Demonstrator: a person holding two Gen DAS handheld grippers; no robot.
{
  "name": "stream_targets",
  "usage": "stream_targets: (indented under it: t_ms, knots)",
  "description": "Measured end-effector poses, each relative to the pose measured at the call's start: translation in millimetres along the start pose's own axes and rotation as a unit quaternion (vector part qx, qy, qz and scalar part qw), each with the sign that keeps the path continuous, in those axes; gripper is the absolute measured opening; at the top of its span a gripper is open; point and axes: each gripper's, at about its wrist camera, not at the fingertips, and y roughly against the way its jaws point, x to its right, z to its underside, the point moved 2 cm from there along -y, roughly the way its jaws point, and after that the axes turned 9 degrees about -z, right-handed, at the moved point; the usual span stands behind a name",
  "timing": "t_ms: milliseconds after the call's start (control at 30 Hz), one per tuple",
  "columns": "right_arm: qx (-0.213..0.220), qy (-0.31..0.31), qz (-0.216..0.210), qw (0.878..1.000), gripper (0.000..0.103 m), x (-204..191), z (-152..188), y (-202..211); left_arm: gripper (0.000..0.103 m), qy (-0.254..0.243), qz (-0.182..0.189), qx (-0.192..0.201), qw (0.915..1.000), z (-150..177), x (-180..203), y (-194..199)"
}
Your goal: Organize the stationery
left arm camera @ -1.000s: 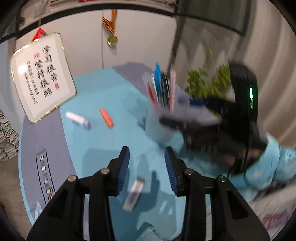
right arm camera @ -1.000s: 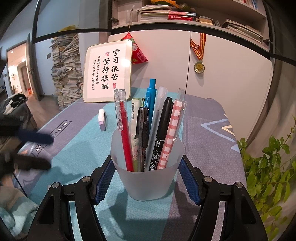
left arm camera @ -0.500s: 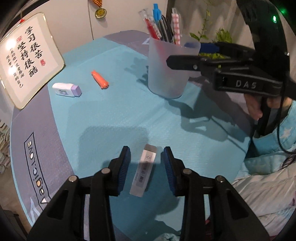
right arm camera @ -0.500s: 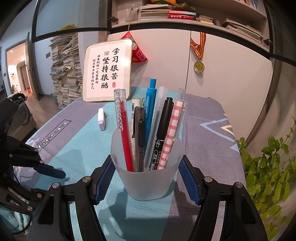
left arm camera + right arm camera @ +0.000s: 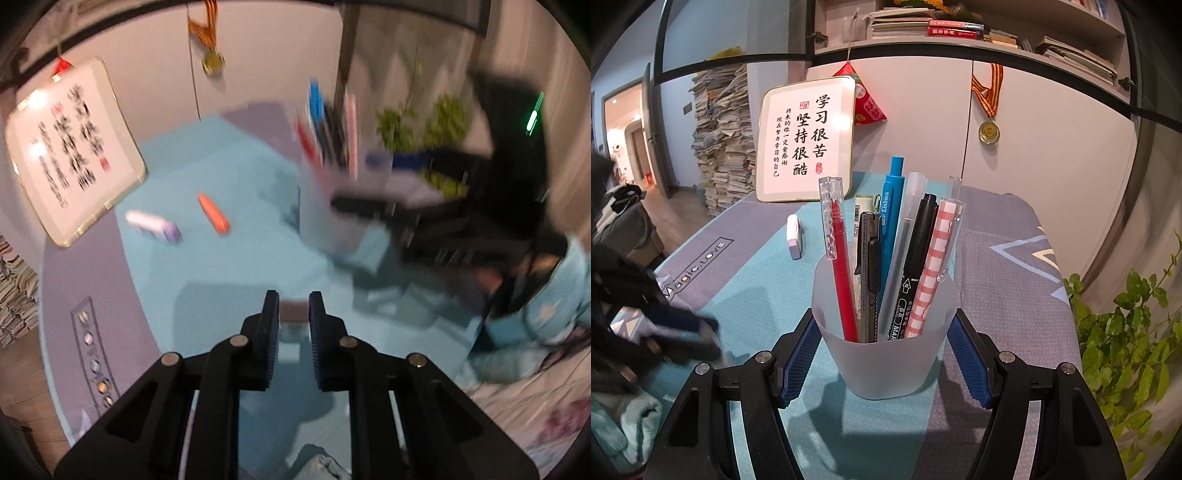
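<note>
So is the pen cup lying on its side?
No, the frosted pen cup stands upright on the teal mat, held between the right gripper, pens pointing up.

One cup (image 5: 884, 354), seven pens (image 5: 840, 258), one eraser (image 5: 793, 236).

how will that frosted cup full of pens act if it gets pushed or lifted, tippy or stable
The frosted cup probably tips fairly easily: it narrows toward its base, and the pens stand tall above its rim, leaning outward. Its thin translucent plastic wall may flex under the right gripper, whose pads press its sides. A tilted lift would likely shift the pens.
</note>
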Motion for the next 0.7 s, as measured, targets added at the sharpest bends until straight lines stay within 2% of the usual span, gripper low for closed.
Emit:
stream_targets:
  t_ms: [200, 367, 700]
  knots:
    - [0.000, 0.000, 0.001, 1.000, 0.071, 0, 0, 0, 0.014, 0.043, 0.019, 0.069, 0.9965, -31, -2, 33]
    - [0.000, 0.000, 0.000, 1.000, 0.071, 0, 0, 0, 0.014, 0.056, 0.041, 0.107, 0.9919, -64, 5, 42]
    - [0.000, -0.001, -0.004, 1.000, 0.071, 3, 2, 2, 0.014, 0.058, 0.067, 0.087, 0.9922, -87, 19, 18]
